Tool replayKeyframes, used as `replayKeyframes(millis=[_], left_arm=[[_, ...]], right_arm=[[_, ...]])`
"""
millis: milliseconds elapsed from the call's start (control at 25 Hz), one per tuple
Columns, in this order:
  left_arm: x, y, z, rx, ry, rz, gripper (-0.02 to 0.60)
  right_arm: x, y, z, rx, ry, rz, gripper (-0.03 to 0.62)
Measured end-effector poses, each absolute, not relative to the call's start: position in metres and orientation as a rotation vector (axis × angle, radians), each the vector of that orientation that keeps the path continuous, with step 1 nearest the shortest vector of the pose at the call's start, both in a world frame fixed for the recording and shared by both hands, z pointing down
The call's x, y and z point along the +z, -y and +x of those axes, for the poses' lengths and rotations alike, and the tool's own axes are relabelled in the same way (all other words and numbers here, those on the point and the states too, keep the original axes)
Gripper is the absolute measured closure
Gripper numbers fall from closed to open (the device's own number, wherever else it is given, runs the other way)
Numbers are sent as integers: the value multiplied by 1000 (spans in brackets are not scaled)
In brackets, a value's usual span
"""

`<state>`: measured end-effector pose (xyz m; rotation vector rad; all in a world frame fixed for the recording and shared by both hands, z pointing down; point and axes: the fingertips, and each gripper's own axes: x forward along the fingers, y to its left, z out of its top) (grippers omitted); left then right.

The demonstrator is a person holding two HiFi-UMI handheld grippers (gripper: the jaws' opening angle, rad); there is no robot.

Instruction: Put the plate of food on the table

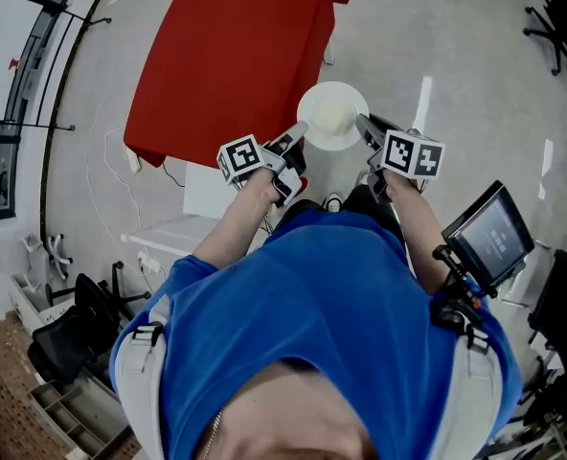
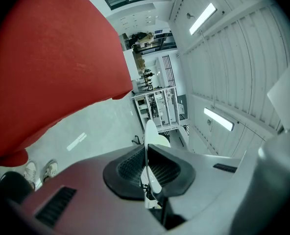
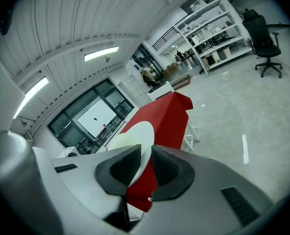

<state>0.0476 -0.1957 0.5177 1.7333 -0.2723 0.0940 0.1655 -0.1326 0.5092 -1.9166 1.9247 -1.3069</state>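
Note:
A white plate (image 1: 332, 115) with pale food in its middle hangs in the air just off the near edge of the table with the red cloth (image 1: 231, 56). My left gripper (image 1: 298, 134) is shut on the plate's left rim, and my right gripper (image 1: 365, 127) is shut on its right rim. In the left gripper view the plate (image 2: 150, 140) shows edge-on, pinched in that gripper (image 2: 146, 173), with the red cloth (image 2: 52, 67) close on the left. In the right gripper view the plate (image 3: 132, 140) sits in that gripper (image 3: 145, 169), with the red table (image 3: 170, 116) behind it.
A small white stand (image 1: 183, 233) is on the floor below the table's near corner. A screen on an arm (image 1: 489, 233) is at my right side. Black office chairs stand at the far right (image 1: 561, 17) and lower left (image 1: 73, 324). Shelving (image 3: 218, 23) lines the far wall.

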Motion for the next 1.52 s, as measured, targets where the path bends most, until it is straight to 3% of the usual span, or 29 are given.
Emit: replayKeyframes(millis=[1520], left_arm=[[507, 196, -50, -130, 574, 1666, 561]], right_arm=[[492, 179, 82, -1373, -2343, -1642, 532]])
